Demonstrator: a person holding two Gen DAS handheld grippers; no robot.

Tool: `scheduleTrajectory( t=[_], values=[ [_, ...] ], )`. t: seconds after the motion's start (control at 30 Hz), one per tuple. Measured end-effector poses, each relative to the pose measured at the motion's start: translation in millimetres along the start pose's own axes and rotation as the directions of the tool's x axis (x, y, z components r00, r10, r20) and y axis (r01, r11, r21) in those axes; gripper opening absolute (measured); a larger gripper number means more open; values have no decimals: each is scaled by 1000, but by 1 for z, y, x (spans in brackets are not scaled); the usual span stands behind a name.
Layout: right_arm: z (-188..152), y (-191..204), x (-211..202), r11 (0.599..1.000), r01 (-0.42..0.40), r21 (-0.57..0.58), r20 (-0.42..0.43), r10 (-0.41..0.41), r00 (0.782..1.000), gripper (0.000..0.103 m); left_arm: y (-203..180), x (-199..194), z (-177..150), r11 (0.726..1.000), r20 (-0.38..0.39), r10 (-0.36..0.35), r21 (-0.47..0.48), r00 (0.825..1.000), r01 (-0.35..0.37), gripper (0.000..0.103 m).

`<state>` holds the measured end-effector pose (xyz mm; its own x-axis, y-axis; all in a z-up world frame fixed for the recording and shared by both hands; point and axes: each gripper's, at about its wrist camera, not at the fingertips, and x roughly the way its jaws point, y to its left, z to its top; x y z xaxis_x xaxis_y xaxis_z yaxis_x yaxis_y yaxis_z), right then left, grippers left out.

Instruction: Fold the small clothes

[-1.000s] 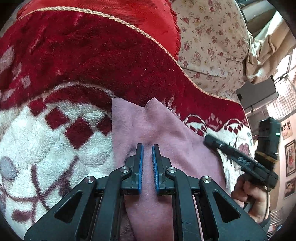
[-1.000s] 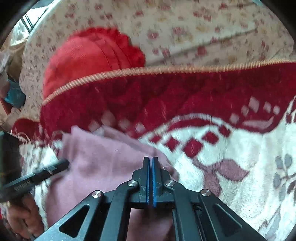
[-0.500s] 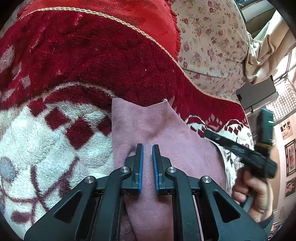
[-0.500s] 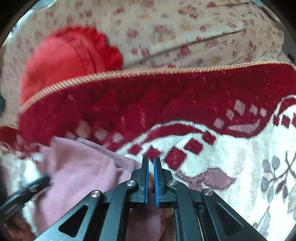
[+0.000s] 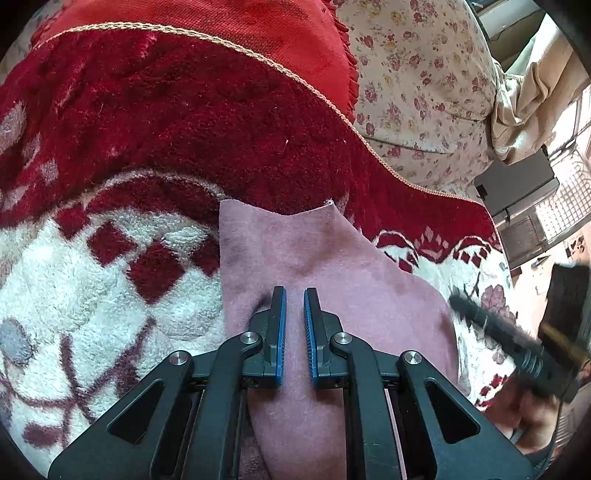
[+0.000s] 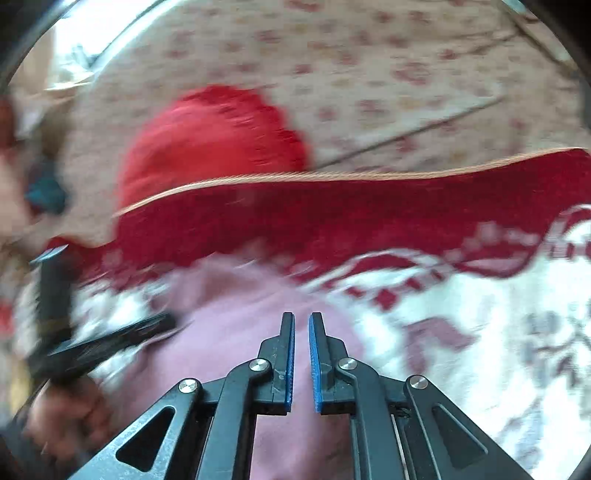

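Note:
A small mauve-pink garment lies flat on a red and white plush blanket, its far edge with two corners pointing away. My left gripper hovers over its middle, jaws slightly open and empty. In the right wrist view, which is motion-blurred, the same garment lies under my right gripper, whose jaws stand slightly apart with nothing between them. The right gripper also shows in the left wrist view at the garment's right edge, and the left gripper shows in the right wrist view.
A red cushion and a floral sheet lie beyond the blanket's braided edge. A dark box and a window grille stand at the far right.
My right gripper opened from shut, let go of the garment's raised corner and drew back to the right. The garment's far right corner now lies flat. The left gripper has not moved.

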<state>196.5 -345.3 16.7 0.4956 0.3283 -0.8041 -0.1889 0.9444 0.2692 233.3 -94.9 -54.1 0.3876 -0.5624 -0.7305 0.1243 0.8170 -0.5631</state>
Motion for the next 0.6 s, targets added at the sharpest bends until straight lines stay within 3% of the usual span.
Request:
scheduleTrajectory(
  t=[0.07,0.1,0.17,0.23,0.33,0.4,0.47,0.5,0.6],
  values=[
    [-19,-4,25,996,93,-15,-109,-94,990,7,-1,2,2,1000,-8,-13,1,1000,13,9],
    [-26,-8,26,996,94,5,-103,-93,990,7,-1,2,2,1000,-9,-10,8,1000,10,9],
    [-22,-6,10,994,102,28,-63,-100,993,7,-4,-4,1,999,8,-1,38,1000,0,9],
    [-22,5,-21,991,130,17,45,-131,990,7,-11,-20,-5,997,52,0,76,999,-4,9],
    [-48,24,-50,997,59,-50,157,-51,986,7,-29,-54,-29,986,100,-24,167,995,7,9],
    [-69,34,-51,990,94,-110,118,-81,990,7,-38,-64,-50,976,84,-40,215,996,21,9],
    [-89,31,-24,980,158,-122,-47,-165,985,8,-43,-58,-70,965,39,-6,262,999,-4,9],
    [-96,25,-15,975,183,-128,-86,-195,977,8,-43,-51,-76,958,27,33,284,999,-40,12],
    [-91,30,-29,971,194,-141,-27,-199,980,8,-45,-50,-82,942,52,71,326,996,-84,12]
  ],
)
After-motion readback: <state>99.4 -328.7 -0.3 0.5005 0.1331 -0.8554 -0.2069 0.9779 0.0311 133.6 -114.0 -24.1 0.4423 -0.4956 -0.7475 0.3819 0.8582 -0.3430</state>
